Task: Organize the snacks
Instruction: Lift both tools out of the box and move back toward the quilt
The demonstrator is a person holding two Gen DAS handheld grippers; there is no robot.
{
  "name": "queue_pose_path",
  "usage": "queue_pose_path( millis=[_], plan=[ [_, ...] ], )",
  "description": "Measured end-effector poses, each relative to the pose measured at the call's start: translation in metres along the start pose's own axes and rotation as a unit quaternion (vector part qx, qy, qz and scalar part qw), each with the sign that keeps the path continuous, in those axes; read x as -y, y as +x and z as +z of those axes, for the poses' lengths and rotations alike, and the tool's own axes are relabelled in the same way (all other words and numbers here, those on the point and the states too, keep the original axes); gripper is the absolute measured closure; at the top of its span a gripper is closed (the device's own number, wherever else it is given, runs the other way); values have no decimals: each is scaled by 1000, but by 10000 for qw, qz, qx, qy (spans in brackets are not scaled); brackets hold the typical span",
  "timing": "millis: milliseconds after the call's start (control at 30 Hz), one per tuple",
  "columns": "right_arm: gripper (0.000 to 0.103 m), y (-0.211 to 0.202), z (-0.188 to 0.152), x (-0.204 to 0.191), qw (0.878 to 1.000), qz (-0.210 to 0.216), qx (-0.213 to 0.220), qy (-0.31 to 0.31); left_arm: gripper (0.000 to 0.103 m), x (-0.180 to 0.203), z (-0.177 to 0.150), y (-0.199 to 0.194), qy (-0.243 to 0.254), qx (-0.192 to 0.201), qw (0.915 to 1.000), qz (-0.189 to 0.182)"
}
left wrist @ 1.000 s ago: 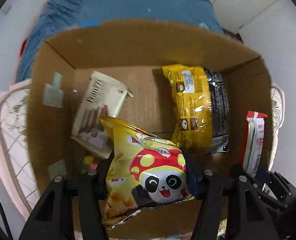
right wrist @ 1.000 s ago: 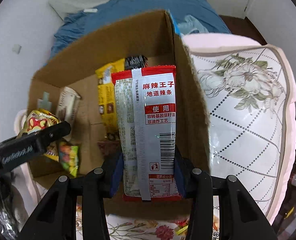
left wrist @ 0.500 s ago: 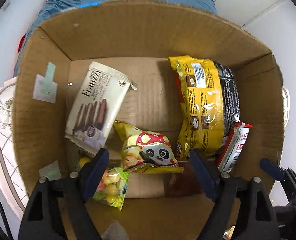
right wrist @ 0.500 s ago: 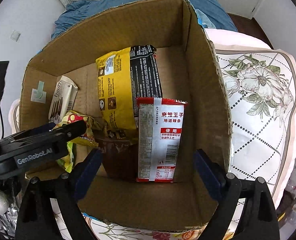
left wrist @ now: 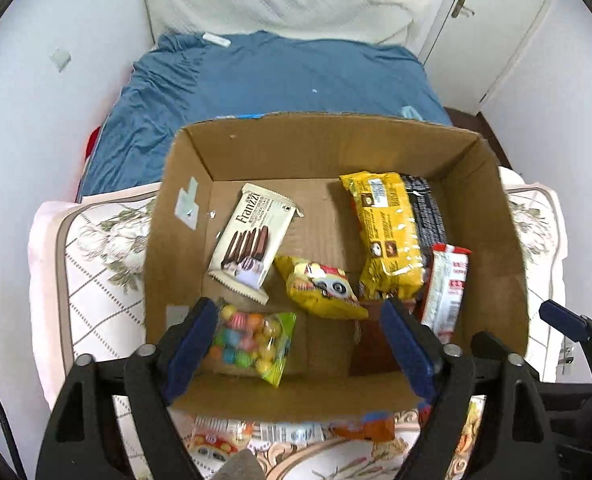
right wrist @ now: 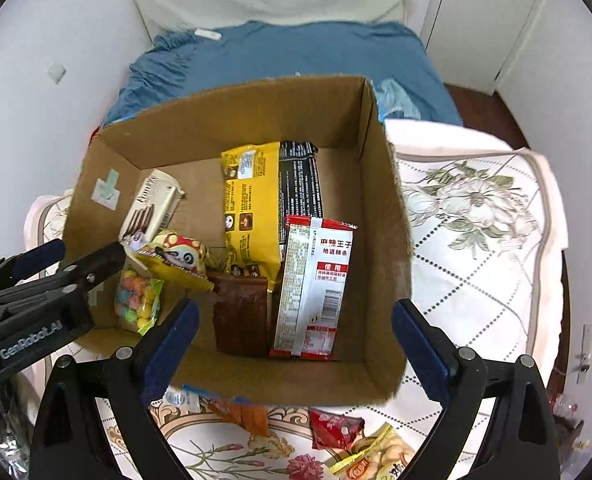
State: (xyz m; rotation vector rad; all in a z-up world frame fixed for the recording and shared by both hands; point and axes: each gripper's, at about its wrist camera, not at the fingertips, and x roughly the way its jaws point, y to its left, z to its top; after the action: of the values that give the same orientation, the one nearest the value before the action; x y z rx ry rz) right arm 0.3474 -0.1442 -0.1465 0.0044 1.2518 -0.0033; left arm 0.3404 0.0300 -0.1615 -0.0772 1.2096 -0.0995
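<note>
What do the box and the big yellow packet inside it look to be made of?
Box: plain brown cardboard, matte, with rough fibrous cut edges along the rim. Big yellow packet: probably thin plastic film, glossy; it shows crinkles and bright glare spots in the left wrist view.

Behind box you see bed, blue sheet (left wrist: 280, 76) rumpled at upper centre of frame. White pillow (left wrist: 280, 4) lies at top, against white wall (left wrist: 36, 80) on left. White door (left wrist: 496, 32) with metal handle (left wrist: 462, 6) sits upper right. Floral quilted blanket (right wrist: 480, 240) spreads across right of frame in right view. Small white wall plate (left wrist: 61, 59) shows upper left.
</note>
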Motion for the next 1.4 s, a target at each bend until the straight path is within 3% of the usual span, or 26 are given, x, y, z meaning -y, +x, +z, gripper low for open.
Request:
queue_pose_path(
  millis=[400,500,867,1200,1400],
  plan=[
    [3,-75,-59,-11,9978,72,650,-78,10,4,-56,-88,110,888,9959,166],
    [3,-91,-73,-10,9969,128,773,-46,0,3,-70,-108,74,1086,9938,226],
    [3,-166,-123,-5,9897,147,1427,26,0,4,-122,-164,47,1584,9870,265],
    [2,-195,-156,2,9878,359,1511,120,0,11,-153,-182,49,1607,9866,284],
    [2,-167,-176,35,9916,509,1013,625,0,7,-172,-151,-111,1249,9895,723]
  ],
)
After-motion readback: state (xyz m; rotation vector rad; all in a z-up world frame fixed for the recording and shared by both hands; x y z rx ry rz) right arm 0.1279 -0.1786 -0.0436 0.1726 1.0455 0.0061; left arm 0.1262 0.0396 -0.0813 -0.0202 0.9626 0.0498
